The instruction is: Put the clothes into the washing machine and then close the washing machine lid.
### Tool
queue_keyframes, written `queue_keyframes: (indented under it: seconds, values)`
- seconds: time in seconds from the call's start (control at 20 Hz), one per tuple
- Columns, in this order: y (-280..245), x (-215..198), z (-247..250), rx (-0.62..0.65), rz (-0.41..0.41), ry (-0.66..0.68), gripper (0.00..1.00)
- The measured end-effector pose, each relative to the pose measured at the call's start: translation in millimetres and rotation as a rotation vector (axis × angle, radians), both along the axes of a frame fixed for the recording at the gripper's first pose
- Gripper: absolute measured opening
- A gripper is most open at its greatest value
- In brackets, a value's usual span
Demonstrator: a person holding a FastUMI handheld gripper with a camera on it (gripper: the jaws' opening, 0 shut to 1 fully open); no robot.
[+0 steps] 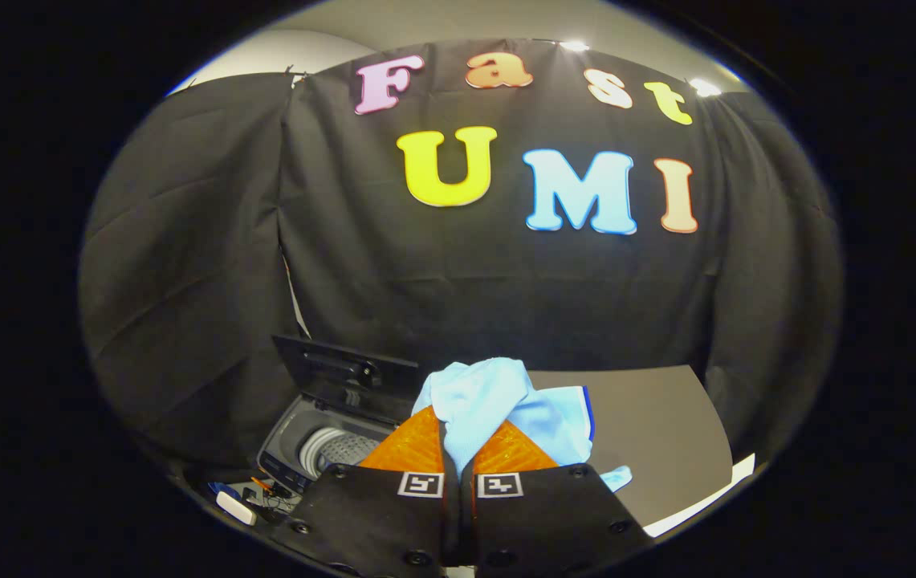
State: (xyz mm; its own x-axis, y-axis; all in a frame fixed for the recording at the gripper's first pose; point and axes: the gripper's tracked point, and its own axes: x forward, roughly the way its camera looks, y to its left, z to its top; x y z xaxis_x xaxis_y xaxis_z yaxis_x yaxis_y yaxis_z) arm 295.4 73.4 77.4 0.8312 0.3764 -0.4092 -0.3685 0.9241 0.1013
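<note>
Item: light blue garment [498,405], one piece, soft knit with a darker blue trim. Location: bunched between and just ahead of the tongs [458,449], lifted above the table [650,433] at their 2 o'clock. Tongs: closed narrow, both fingers pressing a fold of the cloth. Handling: judged light, limp and prone to trailing; loose ends hang toward 3 o'clock and may snag the tub rim. Best hold: a thick gathered fold near its middle. Destination: washing machine [329,445] at 10 o'clock, lid [345,373] raised, drum open. Lid not yet closed.
</note>
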Motion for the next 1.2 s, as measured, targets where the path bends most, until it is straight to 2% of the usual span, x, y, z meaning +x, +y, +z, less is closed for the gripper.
queue_keyframes:
  seconds: [0.35, 0.6, 0.95, 1.2]
  values:
    - [91.9, -10.3, 49.7, 0.053, 0.177, -0.057, 0.01]
    - [157.3, -20.4, 50.8, 0.066, 0.293, -0.049, 0.02]
    - [230.6, -31.4, -6.7, 0.063, 0.366, 0.058, 0.01]
    - [262.1, -28.8, -78.1, 0.055, 0.353, 0.171, 0.02]
